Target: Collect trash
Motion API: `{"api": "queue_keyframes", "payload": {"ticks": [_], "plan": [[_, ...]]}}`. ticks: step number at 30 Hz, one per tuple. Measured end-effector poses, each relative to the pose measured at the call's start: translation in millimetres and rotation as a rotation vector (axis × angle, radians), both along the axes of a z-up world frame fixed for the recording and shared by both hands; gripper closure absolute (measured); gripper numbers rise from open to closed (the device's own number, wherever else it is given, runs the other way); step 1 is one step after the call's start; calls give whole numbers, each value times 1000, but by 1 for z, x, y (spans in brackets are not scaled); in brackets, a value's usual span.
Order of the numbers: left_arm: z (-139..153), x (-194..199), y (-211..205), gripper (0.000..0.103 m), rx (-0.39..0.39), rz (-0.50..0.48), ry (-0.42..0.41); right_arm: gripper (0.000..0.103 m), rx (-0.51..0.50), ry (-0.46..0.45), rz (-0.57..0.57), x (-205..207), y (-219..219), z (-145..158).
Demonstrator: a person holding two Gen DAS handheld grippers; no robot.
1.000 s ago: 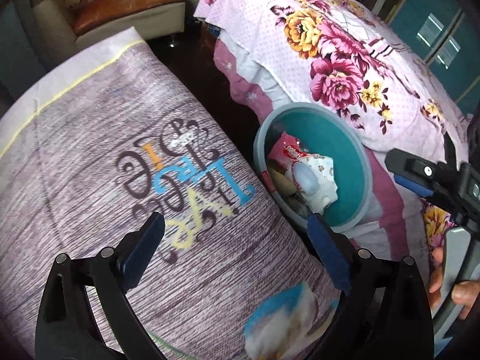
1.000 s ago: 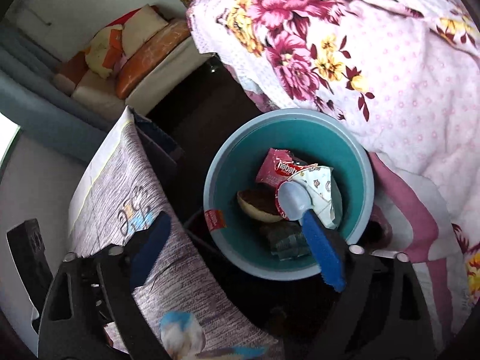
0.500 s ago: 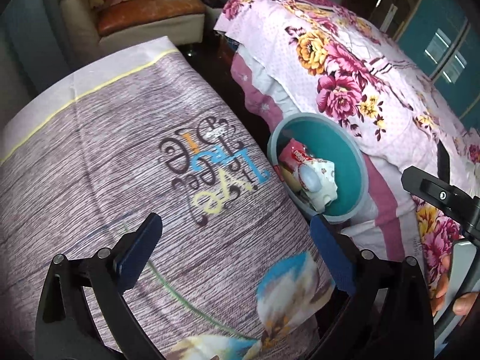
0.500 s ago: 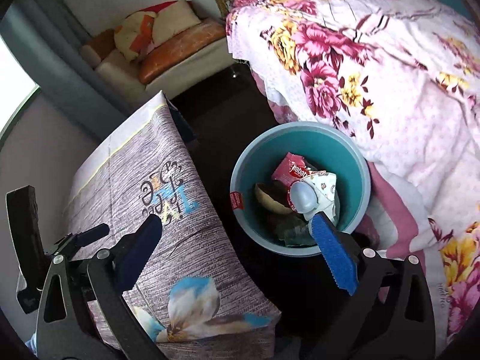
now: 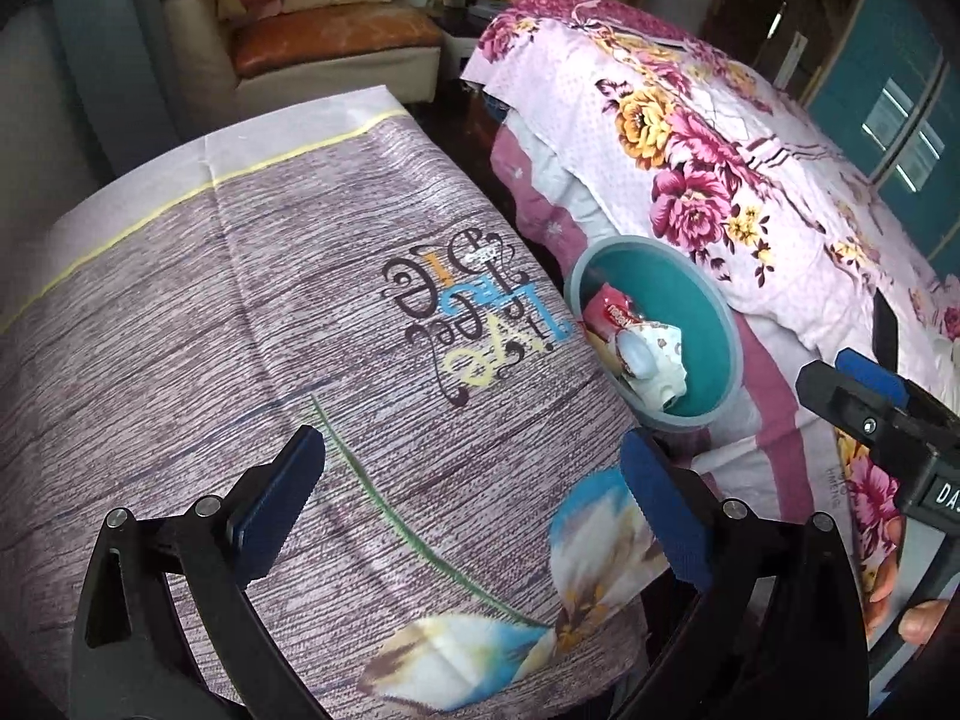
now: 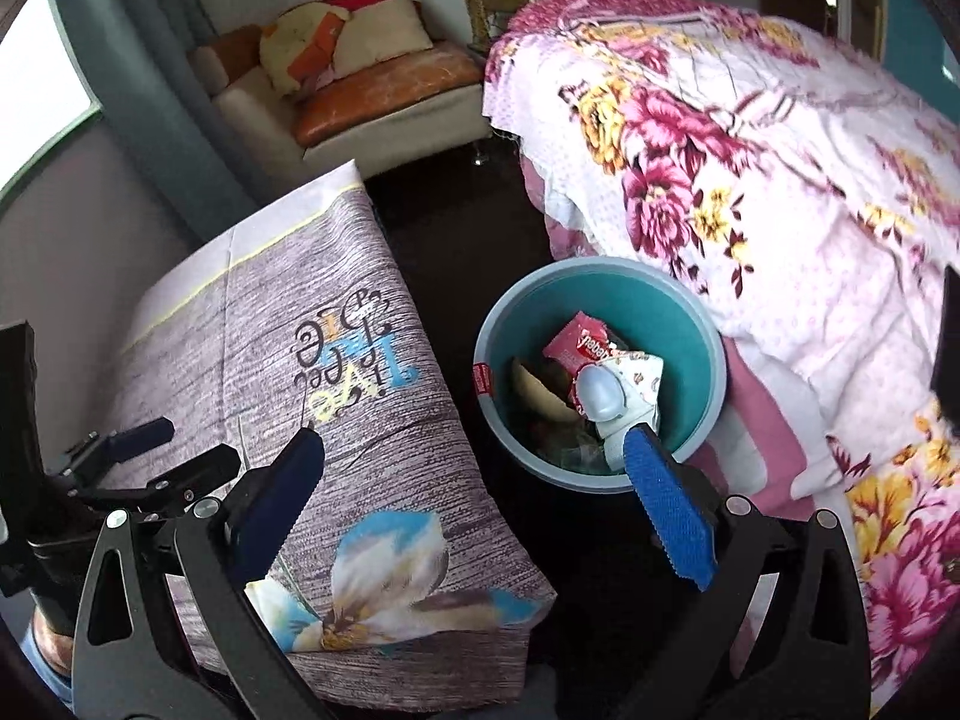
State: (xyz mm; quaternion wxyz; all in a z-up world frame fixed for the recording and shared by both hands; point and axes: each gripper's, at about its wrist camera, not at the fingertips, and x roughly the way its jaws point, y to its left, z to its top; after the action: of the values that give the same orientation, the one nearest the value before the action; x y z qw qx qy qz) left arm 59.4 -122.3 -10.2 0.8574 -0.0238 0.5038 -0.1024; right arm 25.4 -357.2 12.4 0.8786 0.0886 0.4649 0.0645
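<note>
Both grippers have pulled back and up from the teal bin since a second ago, widening each view.

Left wrist view: the left gripper (image 5: 465,480) hangs spread wide and empty over the printed tablecloth (image 5: 240,312); the teal bin (image 5: 711,300) sits beyond the cloth's edge, against the floral bedspread (image 5: 720,150), holding a red wrapper (image 5: 612,312) and crumpled paper cup (image 5: 660,360).
Right wrist view: the right gripper (image 6: 474,486) is likewise agape and empty, above and short of the bin (image 6: 708,360); a sofa (image 6: 372,96) stands behind.
</note>
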Motion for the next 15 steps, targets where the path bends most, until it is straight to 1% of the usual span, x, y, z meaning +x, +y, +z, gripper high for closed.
{"api": "queue_keyframes", "payload": {"ticks": [4, 11, 15], "plan": [[4, -7, 5, 4, -3, 8, -12, 7, -27, -14, 31, -4, 8, 5], [5, -9, 9, 4, 4, 19, -25, 7, -32, -21, 28, 0, 12, 11], [0, -7, 11, 4, 3, 22, -15, 7, -43, -27, 32, 2, 13, 11]]}}
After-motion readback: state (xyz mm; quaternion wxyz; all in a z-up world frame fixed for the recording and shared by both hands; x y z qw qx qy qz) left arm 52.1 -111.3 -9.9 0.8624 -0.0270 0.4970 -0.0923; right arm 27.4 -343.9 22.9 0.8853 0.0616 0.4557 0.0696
